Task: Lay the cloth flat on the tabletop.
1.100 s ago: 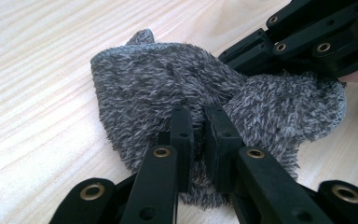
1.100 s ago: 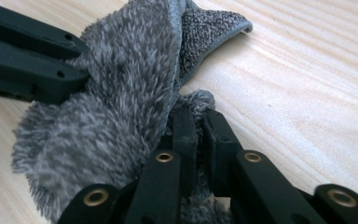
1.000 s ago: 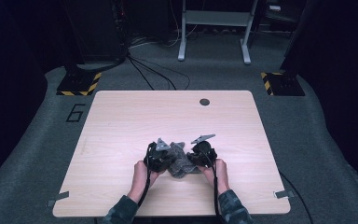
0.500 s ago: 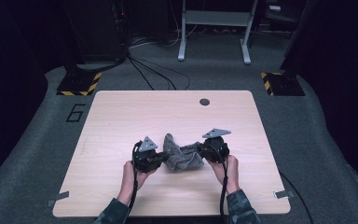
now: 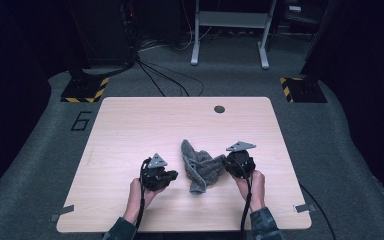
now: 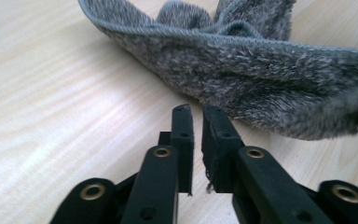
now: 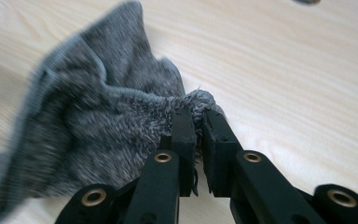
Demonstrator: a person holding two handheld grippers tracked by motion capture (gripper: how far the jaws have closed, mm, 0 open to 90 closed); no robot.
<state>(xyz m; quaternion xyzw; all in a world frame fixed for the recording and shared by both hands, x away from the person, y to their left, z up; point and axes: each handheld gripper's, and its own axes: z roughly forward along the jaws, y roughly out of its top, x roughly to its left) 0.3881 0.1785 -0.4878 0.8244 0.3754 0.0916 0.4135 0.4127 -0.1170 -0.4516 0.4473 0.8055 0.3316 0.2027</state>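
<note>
Nearest me, at about seven o'clock on the table (image 5: 130, 115), my left gripper (image 5: 172, 176) sits low over bare wood with its jaws drawn together on nothing; from the left gripper view (image 6: 196, 111) I see the tips just short of the cloth's hem, not touching it. At five o'clock, my right gripper (image 5: 225, 165) has its jaws clamped on a bunched corner of the grey cloth (image 5: 198, 167), and the right gripper view (image 7: 197, 112) shows the fabric pinched between the tips and lifted a little off the wood.

From that corner the cloth hangs in a crumpled fold toward the middle of the table, between the two grippers, one end trailing toward six o'clock and another toward twelve. It lies well inside every edge.

Bare wood runs wide at nine and three o'clock, and the whole far half is open. At about one o'clock, close to the far edge, is a small round hole (image 5: 219, 109), well apart from the cloth.
</note>
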